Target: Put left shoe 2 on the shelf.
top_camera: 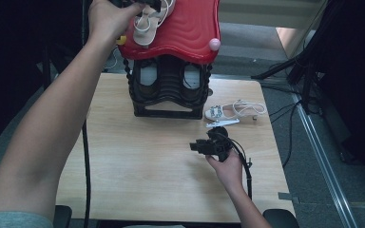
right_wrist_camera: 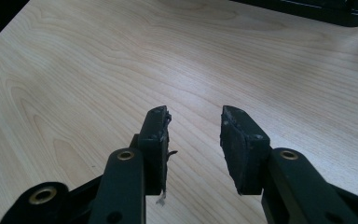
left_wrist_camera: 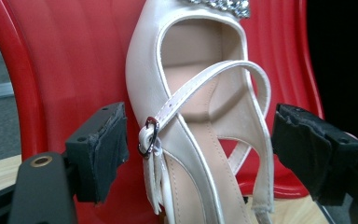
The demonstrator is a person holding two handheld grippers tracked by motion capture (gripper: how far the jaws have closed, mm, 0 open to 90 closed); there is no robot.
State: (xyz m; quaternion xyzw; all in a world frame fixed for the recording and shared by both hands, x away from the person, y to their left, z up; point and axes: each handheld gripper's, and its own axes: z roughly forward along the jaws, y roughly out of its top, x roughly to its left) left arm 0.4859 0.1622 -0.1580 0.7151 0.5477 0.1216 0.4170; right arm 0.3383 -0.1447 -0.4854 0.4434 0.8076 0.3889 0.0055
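Observation:
A white strappy sandal (top_camera: 147,26) lies on the red top shelf (top_camera: 185,28) of a black shoe rack (top_camera: 168,90). My left gripper (top_camera: 152,5) is up at that shelf. In the left gripper view the sandal (left_wrist_camera: 191,107) sits between the open jaws of my left gripper (left_wrist_camera: 205,140), and neither pad presses on it. A second white sandal (top_camera: 233,110) lies on the wooden table (top_camera: 123,156) to the right of the rack. My right gripper (top_camera: 196,146) hovers low over the table in front of it, and in its own view my right gripper (right_wrist_camera: 196,140) is open with nothing between the jaws.
The rack stands at the table's far middle, and its red shelf (left_wrist_camera: 74,60) overhangs the black lower tiers. A small white tag (top_camera: 222,123) lies by the second sandal. Black cables and stand legs (top_camera: 294,71) crowd the floor to the right.

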